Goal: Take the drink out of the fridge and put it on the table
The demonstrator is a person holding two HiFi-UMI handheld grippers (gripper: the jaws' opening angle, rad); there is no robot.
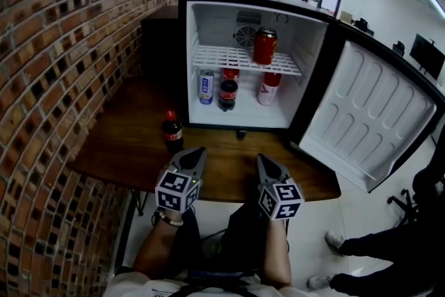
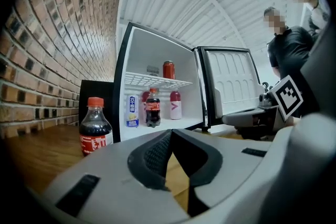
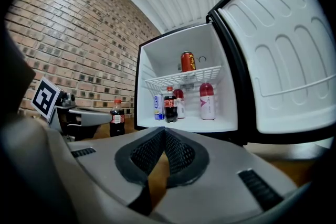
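A small cola bottle (image 1: 172, 130) with a red cap stands upright on the wooden table (image 1: 125, 149), left of the open mini fridge (image 1: 250, 3). It also shows in the left gripper view (image 2: 95, 126) and the right gripper view (image 3: 117, 118). My left gripper (image 1: 197, 151) (image 2: 170, 135) hovers just right of the bottle, jaws shut with nothing between them. My right gripper (image 1: 262, 159) (image 3: 164, 131) hangs beside it near the table's front edge, also shut and empty. Inside the fridge stand a red can (image 1: 265, 46) on the wire shelf and a second cola bottle (image 1: 228, 94) below.
The fridge door (image 1: 375, 111) is swung wide open to the right, over the table's corner. A blue-white can (image 1: 206, 87) and a red-white bottle (image 1: 268, 88) stand on the fridge floor. A brick wall (image 1: 62, 45) runs along the left. A person (image 1: 389, 268) stands at the right.
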